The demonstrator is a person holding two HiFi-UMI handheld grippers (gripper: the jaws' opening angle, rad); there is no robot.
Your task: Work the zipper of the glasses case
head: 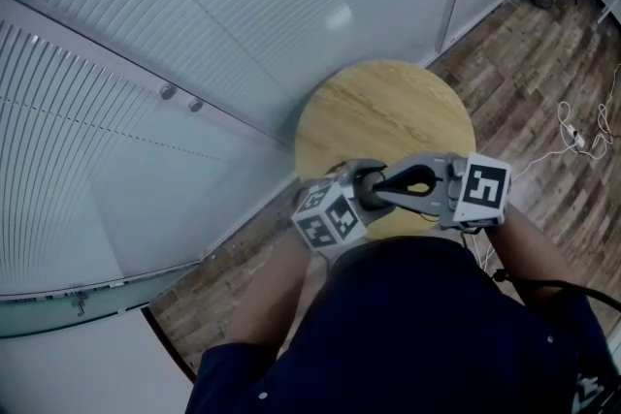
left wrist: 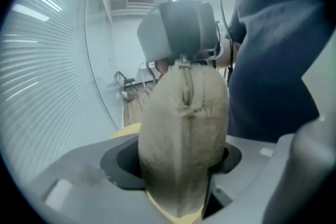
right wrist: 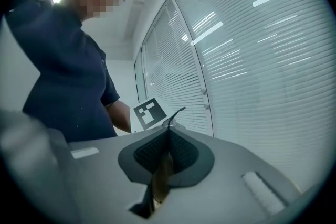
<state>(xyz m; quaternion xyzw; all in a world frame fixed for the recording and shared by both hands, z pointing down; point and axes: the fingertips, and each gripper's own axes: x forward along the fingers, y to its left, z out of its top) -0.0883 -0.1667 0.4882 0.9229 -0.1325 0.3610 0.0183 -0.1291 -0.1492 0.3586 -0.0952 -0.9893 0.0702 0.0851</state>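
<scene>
Clamping the glasses case (left wrist: 184,128) from both sides, the left gripper (left wrist: 181,189) presses its jaws into the beige fabric. The case stands between them, reaching toward 12 o'clock in the left gripper view. At its far end, the right gripper (right wrist: 167,157) is shut tight on the thin zipper pull (right wrist: 161,181), pinched edge-on between its pads. Farther off, both tools hover at the 6 o'clock edge of a round wooden table (head: 388,107), with a blind-covered glass wall (head: 194,15) at 10 o'clock.
</scene>
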